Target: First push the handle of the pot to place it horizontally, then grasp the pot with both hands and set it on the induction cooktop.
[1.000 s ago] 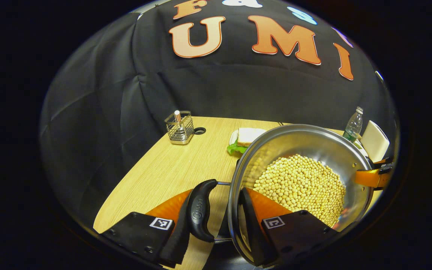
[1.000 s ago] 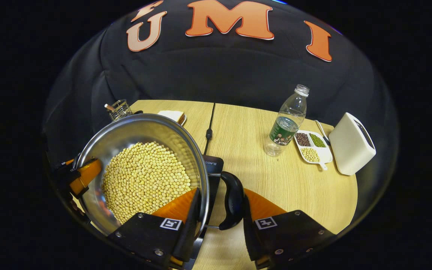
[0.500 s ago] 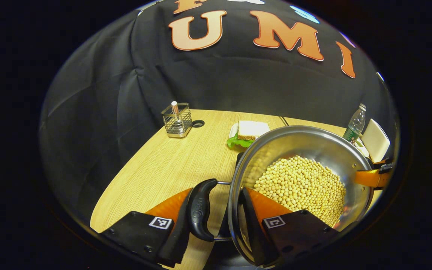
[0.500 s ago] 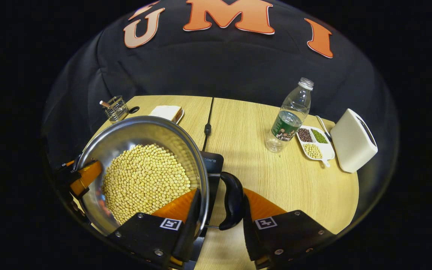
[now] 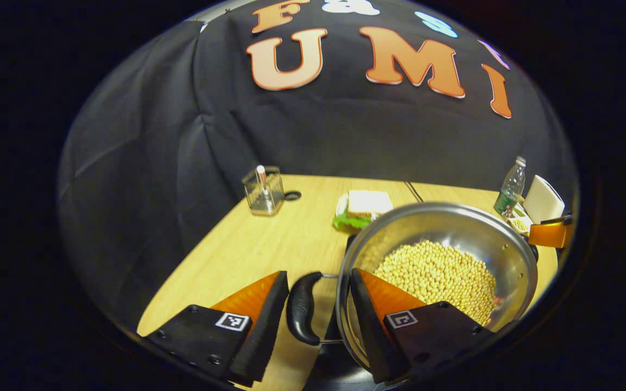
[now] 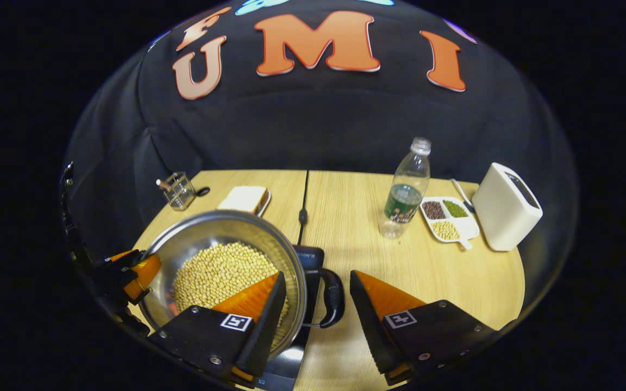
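Where the pot sits, sandwich and bottle flank it.

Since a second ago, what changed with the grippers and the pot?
Both grippers let go. The left gripper opened off the pot's left handle, and the right gripper opened off the right handle; both have drawn back slightly. The pot of soybeans now sits lower, on the induction cooktop. The bottle, sandwich and white box stayed put.
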Demonstrator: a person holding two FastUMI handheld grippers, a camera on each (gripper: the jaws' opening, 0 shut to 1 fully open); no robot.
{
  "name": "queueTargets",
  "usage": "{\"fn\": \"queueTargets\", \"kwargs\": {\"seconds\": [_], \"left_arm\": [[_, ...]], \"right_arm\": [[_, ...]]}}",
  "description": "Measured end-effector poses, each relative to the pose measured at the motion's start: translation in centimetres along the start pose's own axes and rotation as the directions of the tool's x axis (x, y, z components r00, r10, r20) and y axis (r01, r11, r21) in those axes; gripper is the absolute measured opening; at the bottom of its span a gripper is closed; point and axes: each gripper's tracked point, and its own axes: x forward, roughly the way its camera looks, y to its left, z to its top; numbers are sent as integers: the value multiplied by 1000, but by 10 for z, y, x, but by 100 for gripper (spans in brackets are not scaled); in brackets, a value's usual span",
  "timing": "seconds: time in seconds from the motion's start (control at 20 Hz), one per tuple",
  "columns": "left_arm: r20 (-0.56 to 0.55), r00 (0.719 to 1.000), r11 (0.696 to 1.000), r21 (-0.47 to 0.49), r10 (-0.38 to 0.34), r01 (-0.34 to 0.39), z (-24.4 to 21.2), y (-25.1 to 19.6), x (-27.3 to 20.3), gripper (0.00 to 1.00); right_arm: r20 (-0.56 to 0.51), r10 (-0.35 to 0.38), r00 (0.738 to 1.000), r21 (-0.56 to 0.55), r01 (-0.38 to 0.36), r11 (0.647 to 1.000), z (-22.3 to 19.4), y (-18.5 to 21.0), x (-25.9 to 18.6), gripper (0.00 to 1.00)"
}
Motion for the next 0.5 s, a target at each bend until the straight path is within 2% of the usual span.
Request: {"fn": "queueTargets", "kwargs": {"seconds": [0.05, 0.1, 0.15, 0.2, 0.3, 0.35, 0.4, 0.5], "left_arm": [[46, 999, 1000, 4, 18, -18, 15, 5, -12, 76], [84, 996, 1000, 3, 25, -25, 32, 9, -24, 75], [123, 992, 1000, -9, 20, -19, 48, 8, -38, 82], [158, 987, 1000, -20, 3, 0, 65, 5, -51, 75], [221, 975, 999, -34, -17, 25, 94, 5, -82, 76], [250, 968, 999, -41, -20, 31, 110, 4, -96, 82], [283, 959, 998, -49, -23, 39, 125, 5, -110, 78], [348, 937, 996, -60, -38, 62, 156, 6, -148, 81]], "right_arm": [[28, 16, 999, 11, -16, 1000, 11, 0, -17, 75], [78, 26, 997, 22, -27, 999, 26, -2, -35, 75], [136, 28, 990, 24, -31, 999, 43, -9, -54, 75], [192, 23, 981, 21, -27, 999, 58, -18, -75, 75], [299, 0, 954, 0, 0, 1000, 87, -32, -117, 75], [349, -5, 937, -9, 8, 1000, 99, -37, -139, 75], [387, -4, 922, -10, 9, 1000, 109, -42, -163, 76], [464, 31, 885, -15, -27, 1000, 130, -43, -213, 77]]}}
